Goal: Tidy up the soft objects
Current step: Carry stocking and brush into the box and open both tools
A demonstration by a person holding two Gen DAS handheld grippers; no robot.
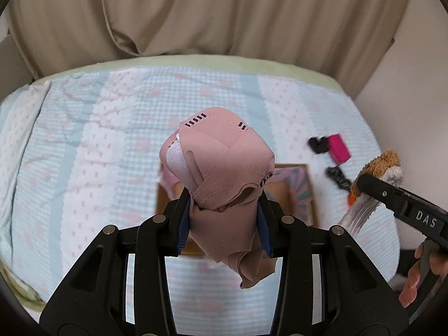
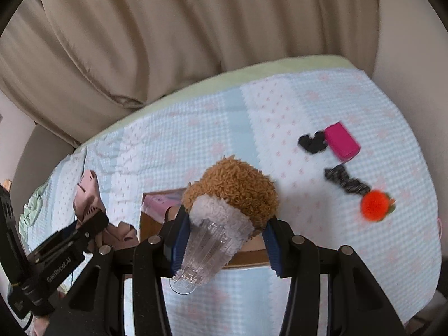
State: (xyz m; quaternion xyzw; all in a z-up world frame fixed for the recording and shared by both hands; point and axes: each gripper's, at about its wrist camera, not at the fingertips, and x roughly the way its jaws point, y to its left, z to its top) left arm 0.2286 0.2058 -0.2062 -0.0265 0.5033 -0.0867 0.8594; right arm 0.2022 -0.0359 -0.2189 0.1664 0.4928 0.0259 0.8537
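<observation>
With both grippers clamped, left (image 1: 224, 218) on pink cloth (image 1: 221, 168), right (image 2: 224, 238) on plush (image 2: 238, 190), above box (image 2: 246, 254): likely snagging, missing its rim.

The pink garment (image 1: 221, 173) is smooth, matt stretch cloth with stitched seams. The plush toy (image 2: 240, 187) is shaggy brown and white pile (its base ribbed clear plastic). At four o'clock, an orange pom-pom (image 2: 375, 201) looks fuzzy. The bedspread (image 1: 84, 151) is puckered woven cotton.
</observation>
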